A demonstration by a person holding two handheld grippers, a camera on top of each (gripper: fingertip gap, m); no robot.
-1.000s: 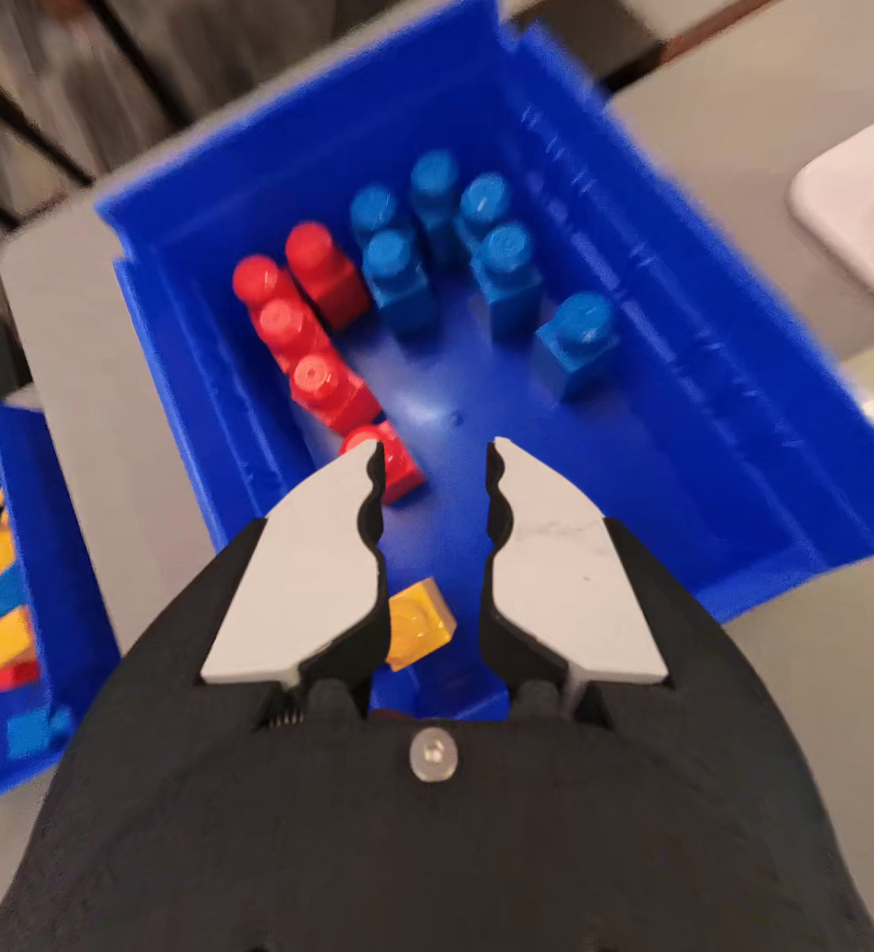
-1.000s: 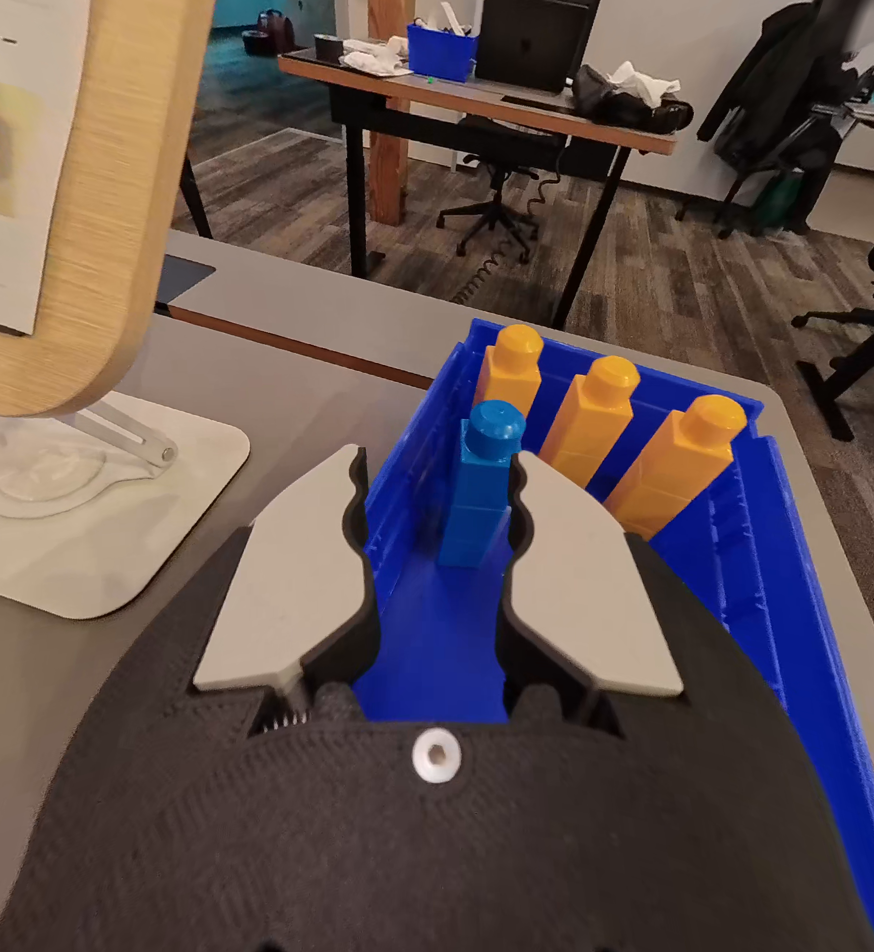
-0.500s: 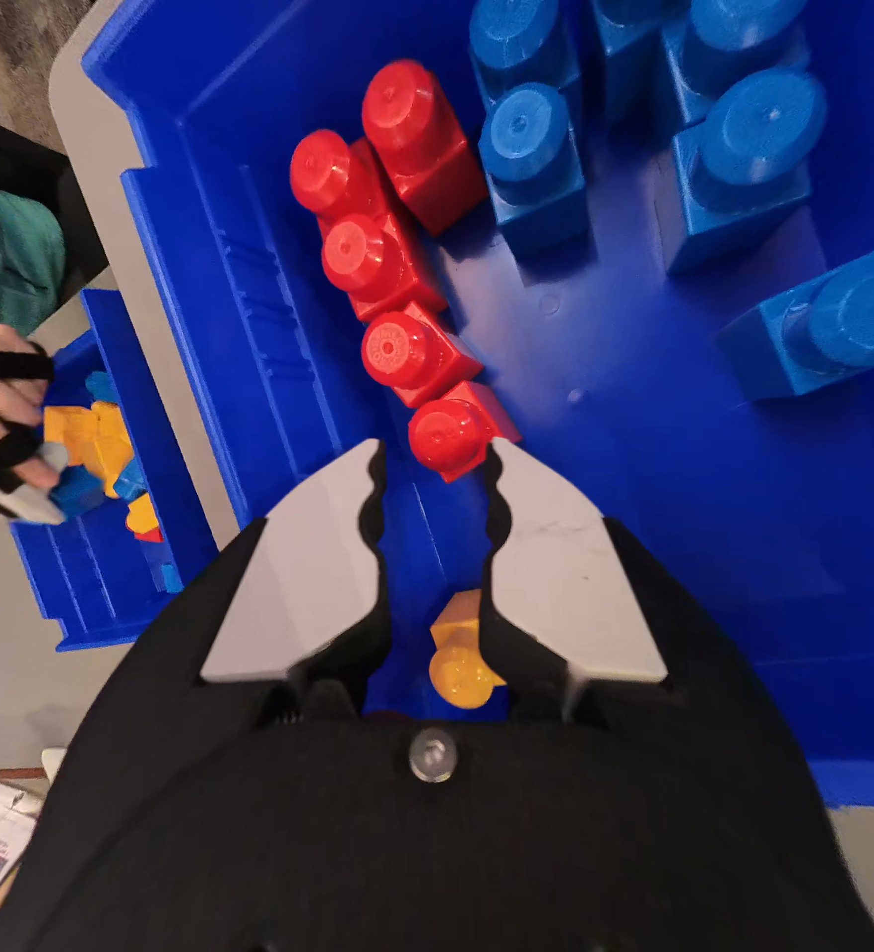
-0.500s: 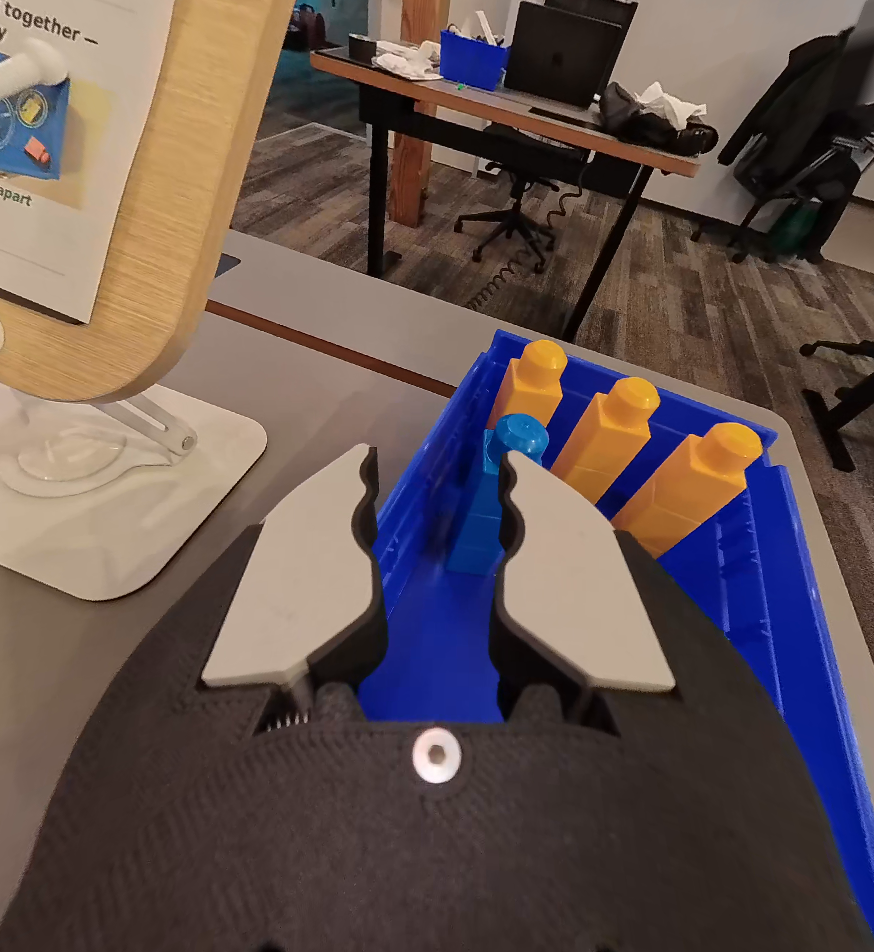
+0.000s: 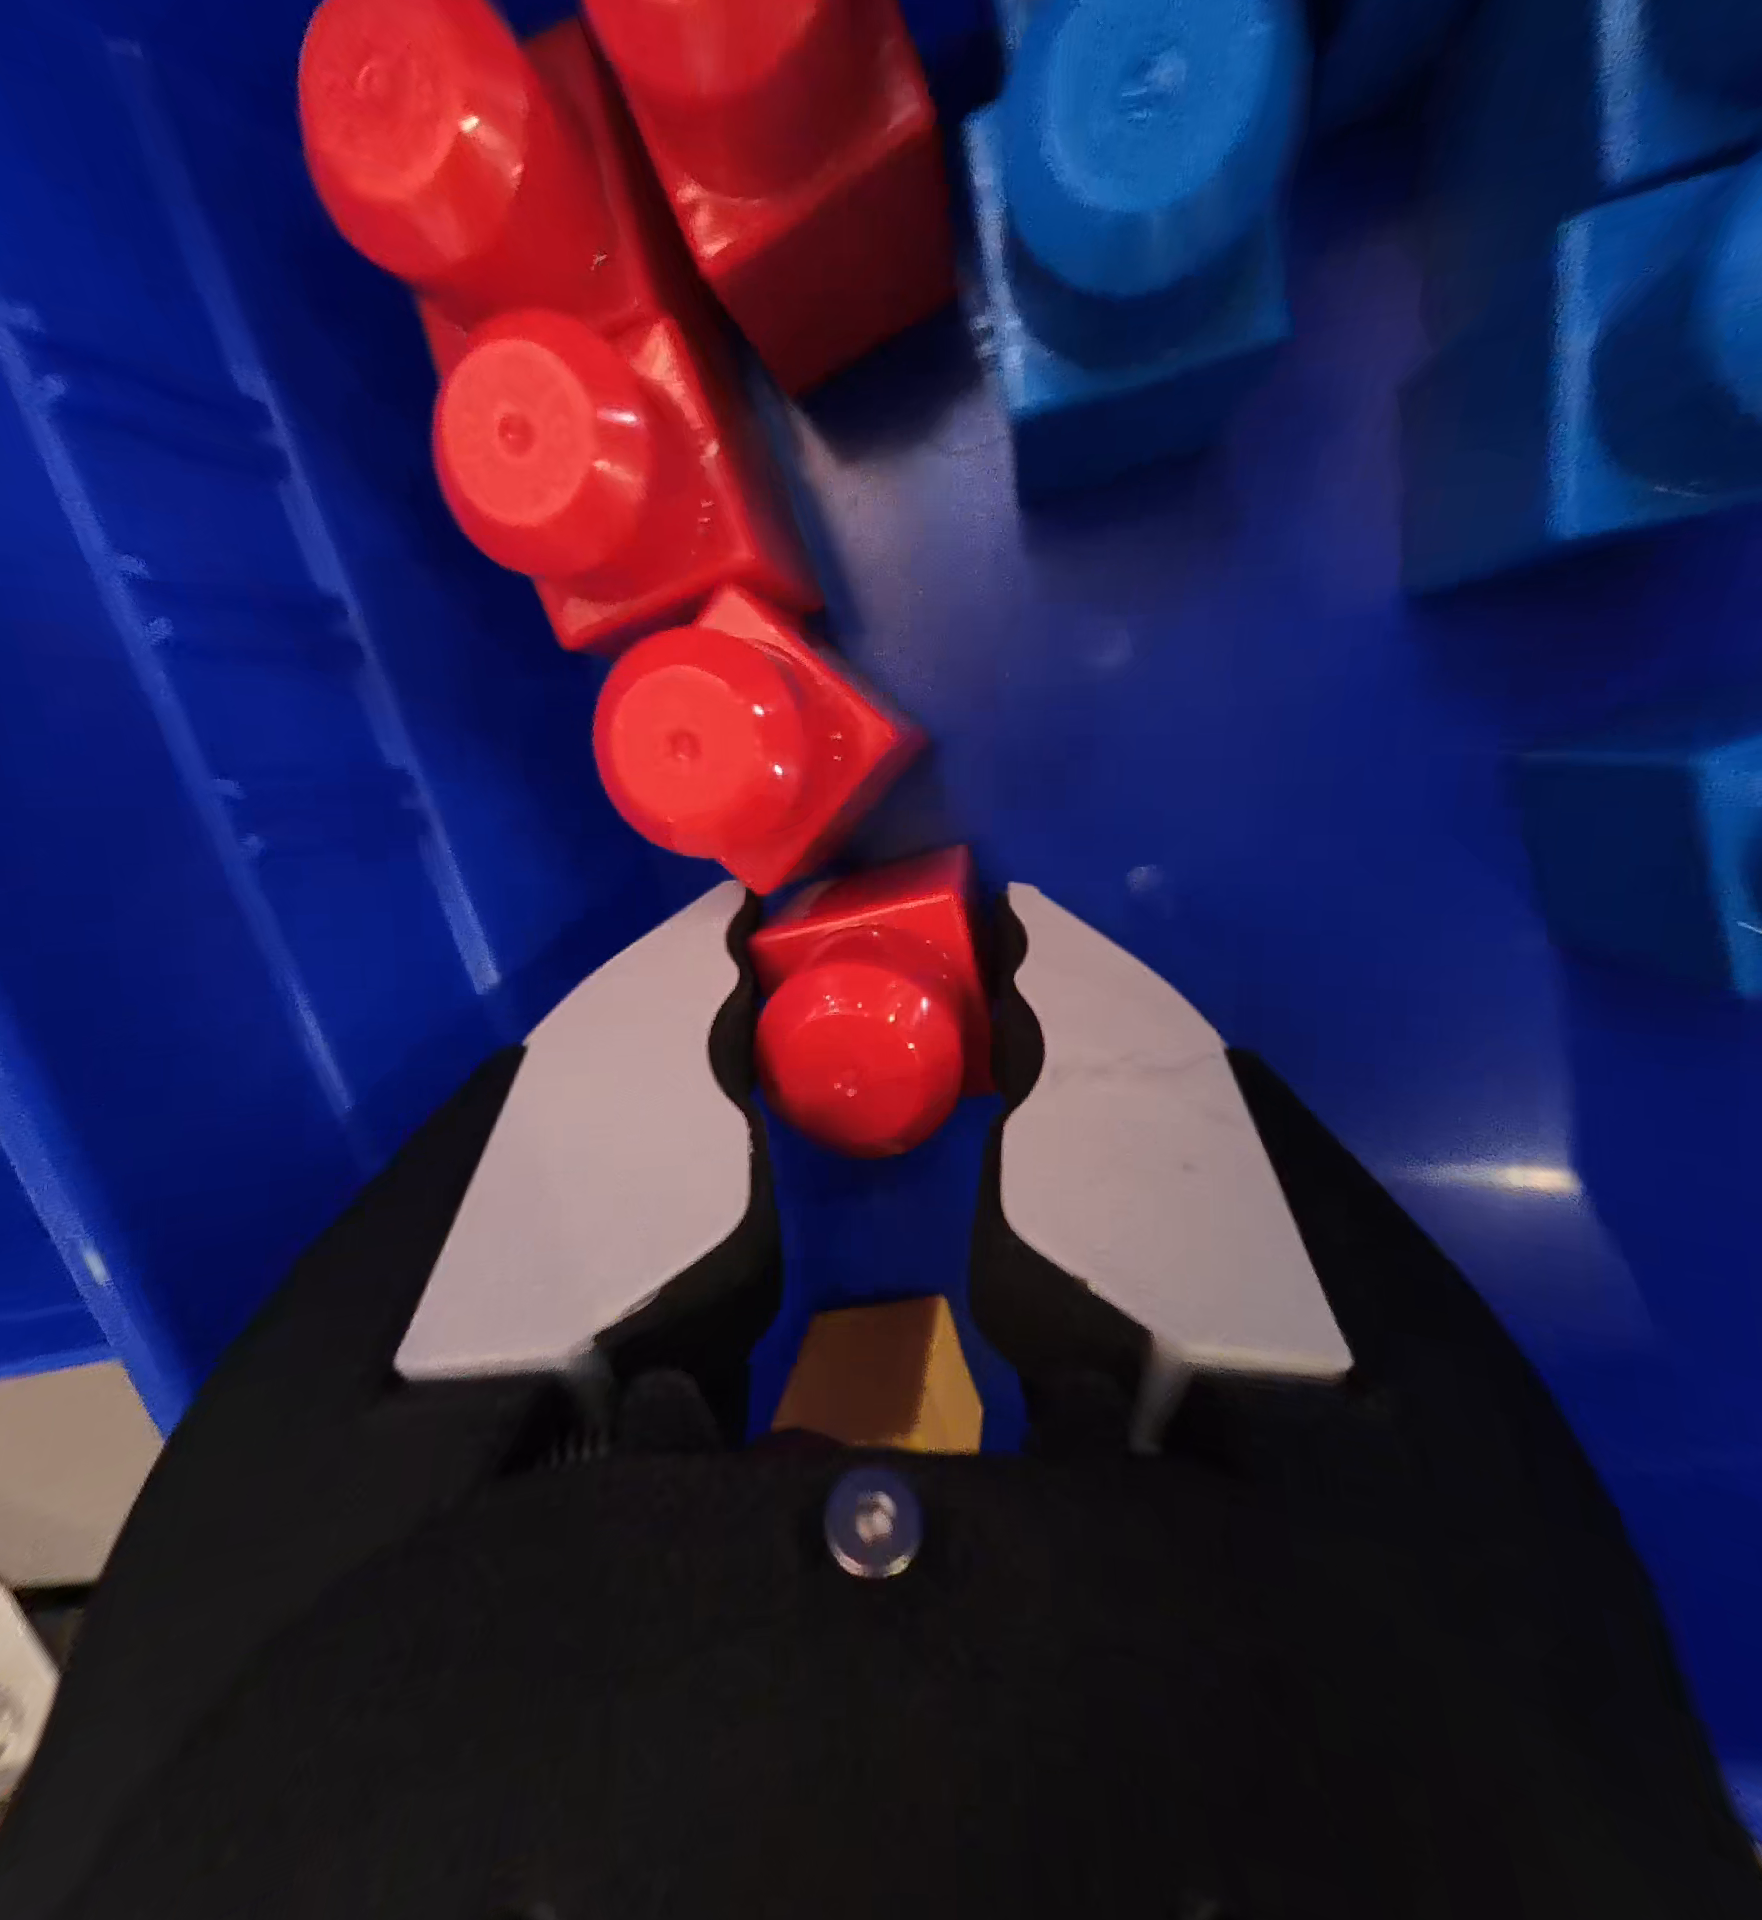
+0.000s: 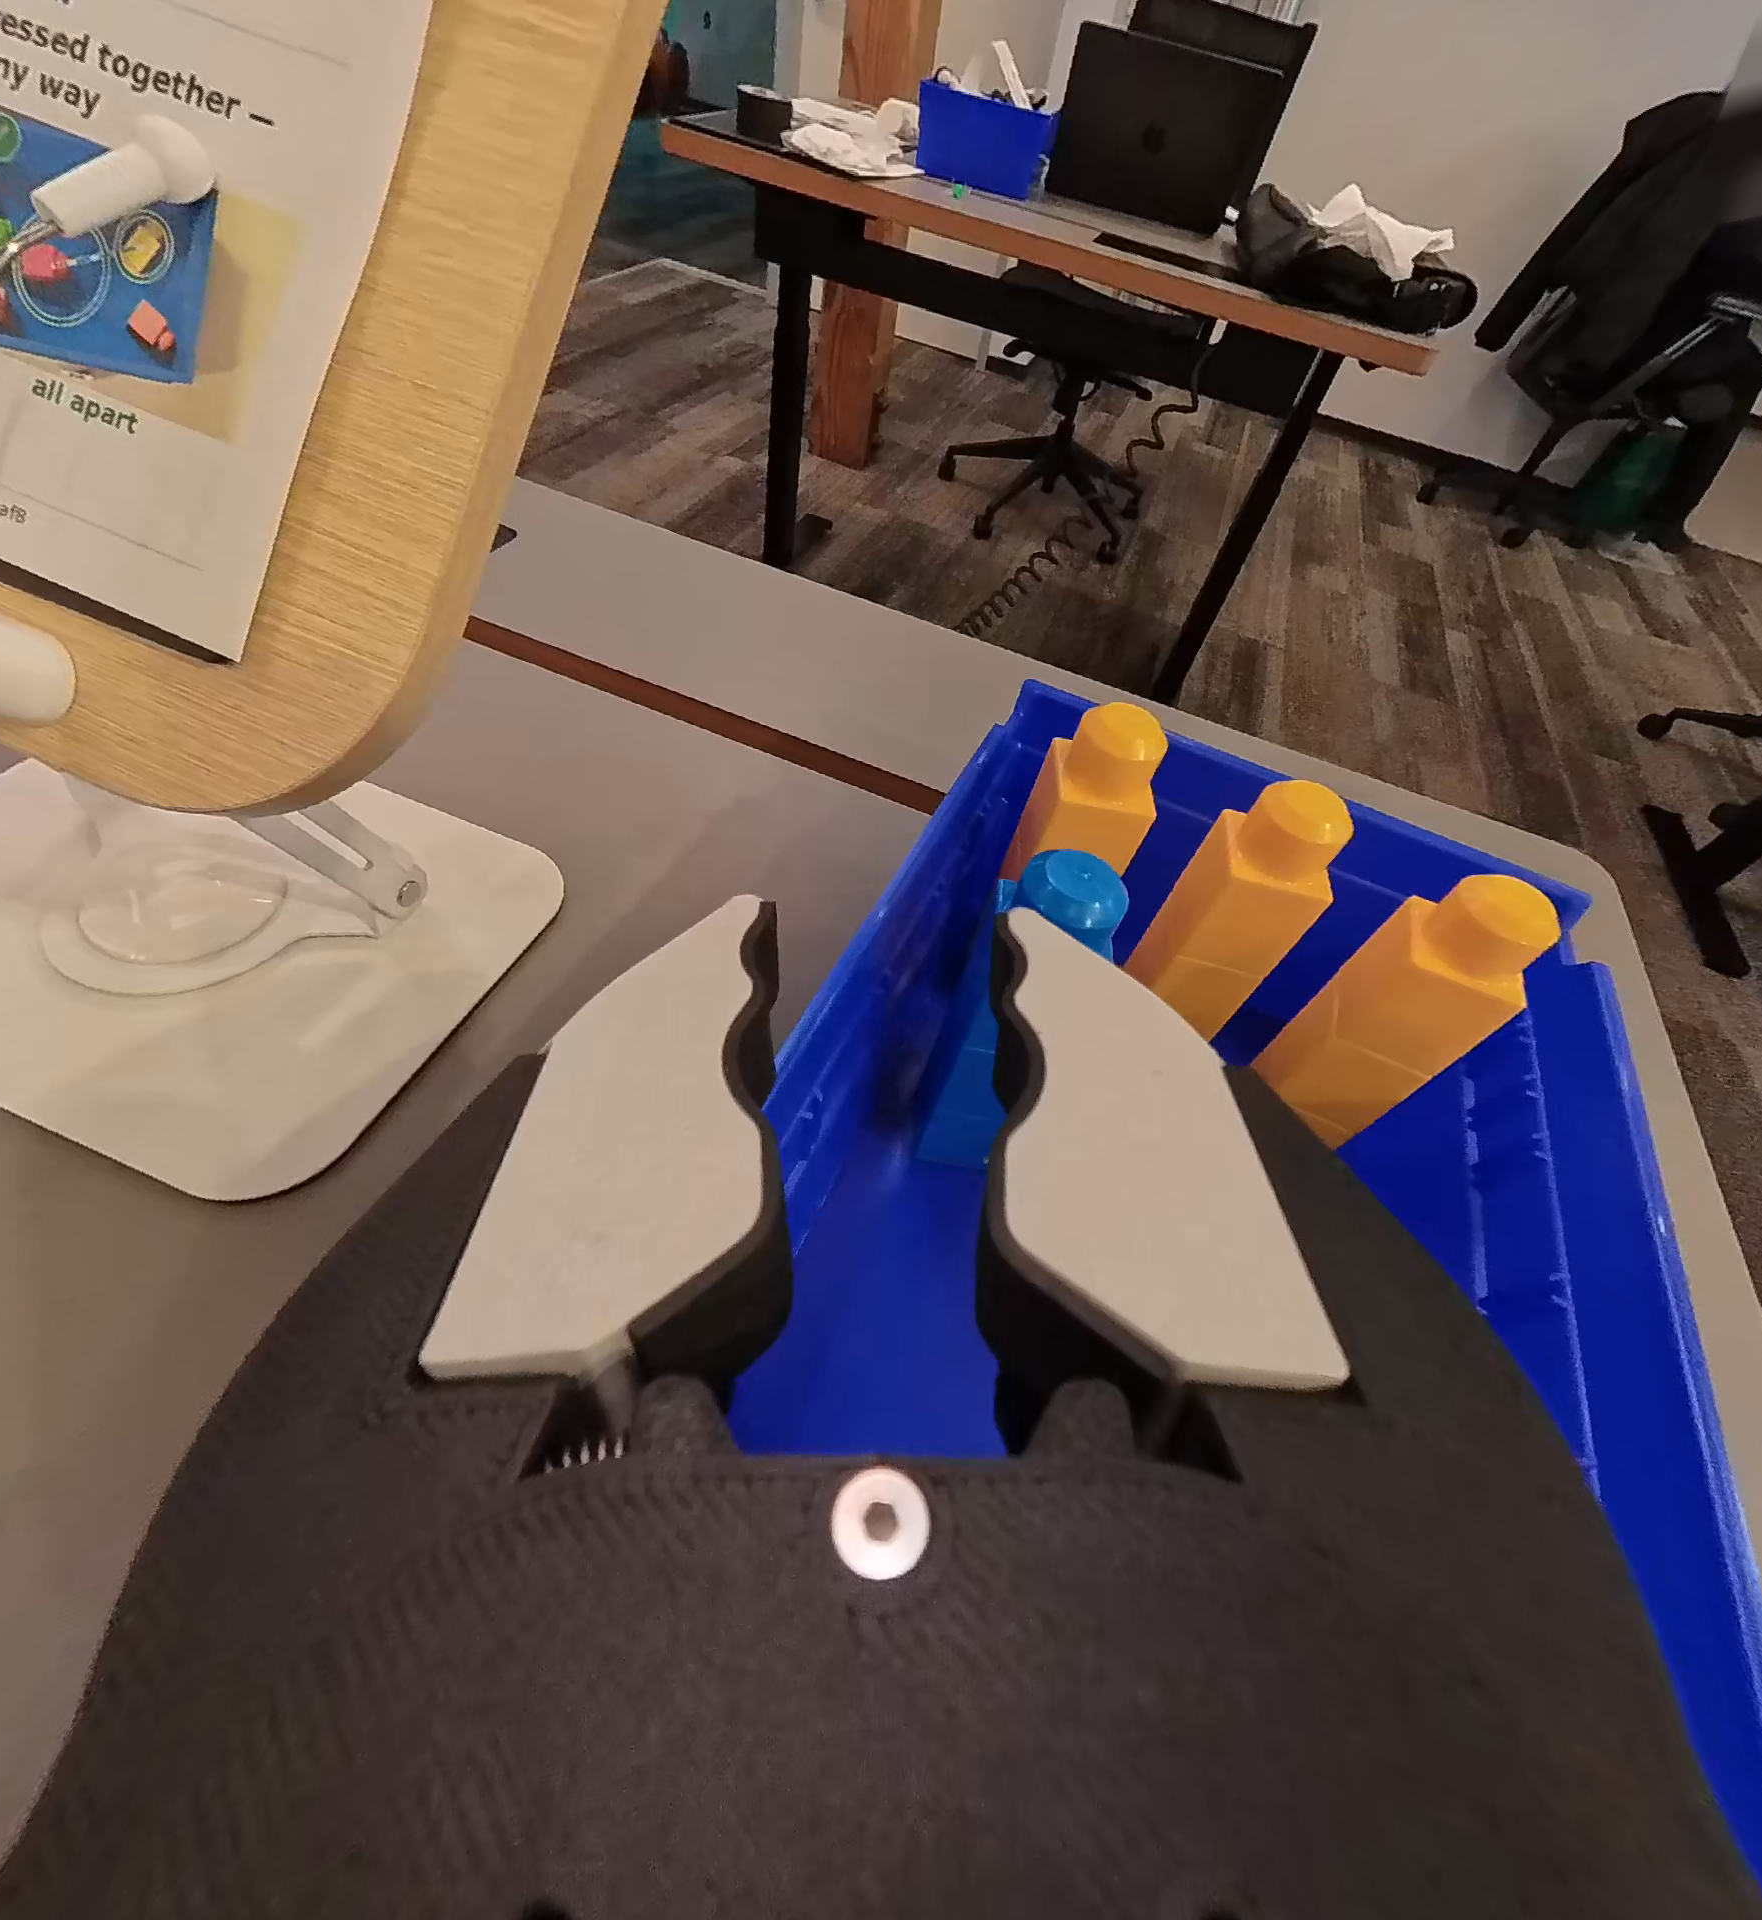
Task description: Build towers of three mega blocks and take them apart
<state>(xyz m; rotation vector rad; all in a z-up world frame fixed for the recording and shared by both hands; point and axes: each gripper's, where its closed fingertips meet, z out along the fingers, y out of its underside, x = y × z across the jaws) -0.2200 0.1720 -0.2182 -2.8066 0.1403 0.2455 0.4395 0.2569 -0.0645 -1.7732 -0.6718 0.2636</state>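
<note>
In the left wrist view my left gripper [image 5: 877, 904] is low inside a blue bin [image 5: 1220, 935]. A red block [image 5: 856, 1039] lies on its side between its fingers, stud towards the camera. The pads stand close on both sides without clearly pressing it, so the gripper is open. More red blocks [image 5: 711, 748] run in a row just beyond it, and blue blocks [image 5: 1126, 208] stand at the upper right. In the right wrist view my right gripper [image 6: 885, 914] is open and empty over the left wall of another blue bin [image 6: 1635, 1247]. A blue tower [image 6: 1074, 894] stands partly hidden behind its right finger.
A yellow block [image 5: 877, 1371] lies on the bin floor under the left gripper's palm. Three yellow towers [image 6: 1241, 914] stand in the right bin. A wooden board with a paper sheet [image 6: 389, 416] on a white stand [image 6: 233, 987] is left of that bin on the grey table. The left gripper's tips are roughly 70 cm from the right gripper's.
My left gripper dropped into the bin and came around the lying red block, its jaws widening a little. My right gripper's jaws narrowed on nothing, and the blue tower slid behind its right finger.
</note>
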